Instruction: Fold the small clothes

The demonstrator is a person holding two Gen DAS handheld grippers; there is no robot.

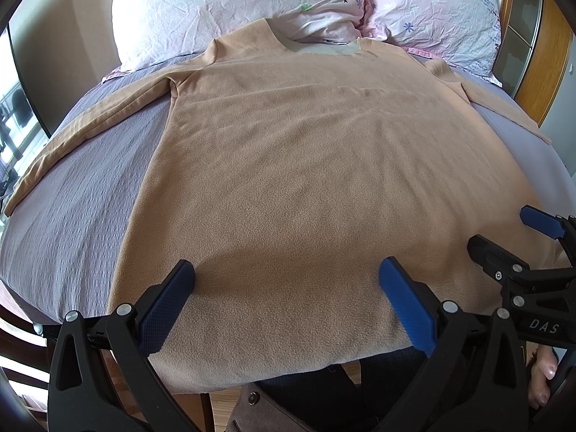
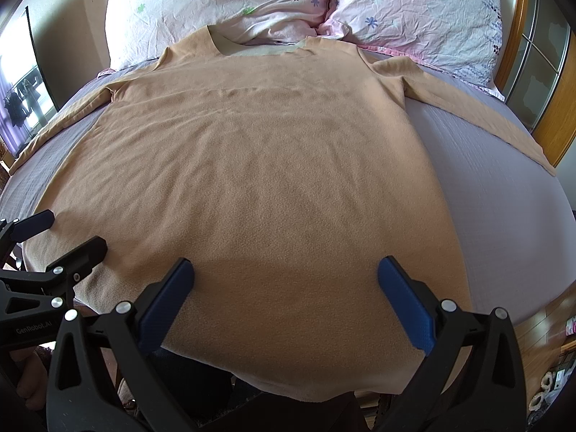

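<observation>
Tan fleece top (image 1: pixel 288 165) is spread flat on grey bedsheet (image 1: pixel 72 223); left gripper (image 1: pixel 286 302) and right gripper (image 2: pixel 286 302) are held spread wide over hem.

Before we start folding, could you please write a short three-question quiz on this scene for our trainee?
1. True or false: the tan long-sleeved top already has both sleeves folded across its body.
2. Multiple choice: where does the top's neckline point? A) toward the pillows B) toward the person C) toward the wooden frame
3. Fill in: both the left gripper and the right gripper are ____, above the hem end of the top.

Key
1. False; both sleeves lie spread out on the grey bedsheet.
2. A
3. open, holding nothing
</observation>
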